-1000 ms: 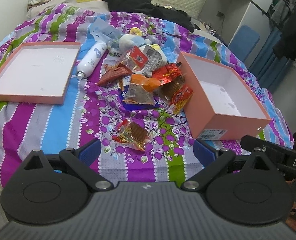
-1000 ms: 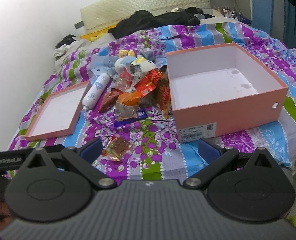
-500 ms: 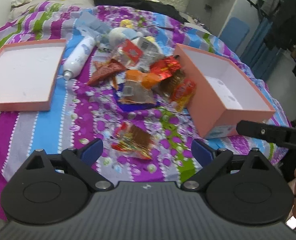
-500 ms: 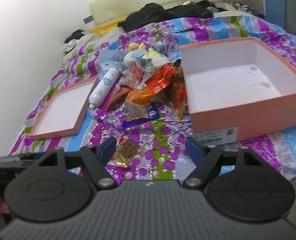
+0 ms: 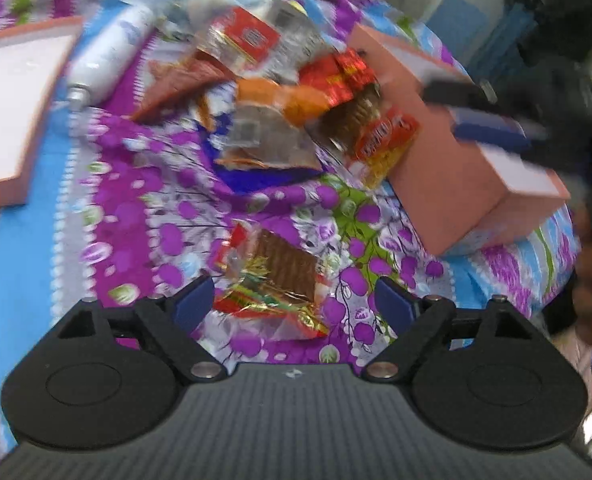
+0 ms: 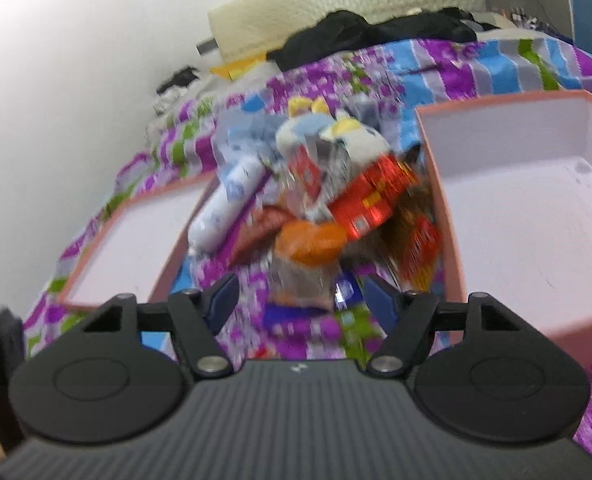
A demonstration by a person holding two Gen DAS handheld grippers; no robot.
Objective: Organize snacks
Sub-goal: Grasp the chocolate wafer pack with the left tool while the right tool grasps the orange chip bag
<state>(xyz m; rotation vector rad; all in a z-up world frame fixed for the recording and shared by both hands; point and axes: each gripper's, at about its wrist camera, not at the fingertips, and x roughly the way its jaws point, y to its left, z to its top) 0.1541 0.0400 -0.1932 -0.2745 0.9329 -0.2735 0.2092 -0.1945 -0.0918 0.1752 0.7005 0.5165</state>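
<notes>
the pink box [image 6: 516,216] sits open on the bed [image 5: 143,216], nothing in it, and its shallow lid [image 6: 135,240] lies empty to the left. the snack pile [image 6: 336,216] is heaped between them, against the box wall. the left tongs [image 5: 293,304] are closing, pads apart around a lone foil snack packet [image 5: 279,276]. the right tongs [image 6: 302,298] are closing, spread, gripping nothing.

Your left gripper [image 5: 293,304] and right gripper [image 6: 300,296] look alike: ribbed black body, round black discs, silver screws, dark blue pads [image 5: 193,304].
</notes>
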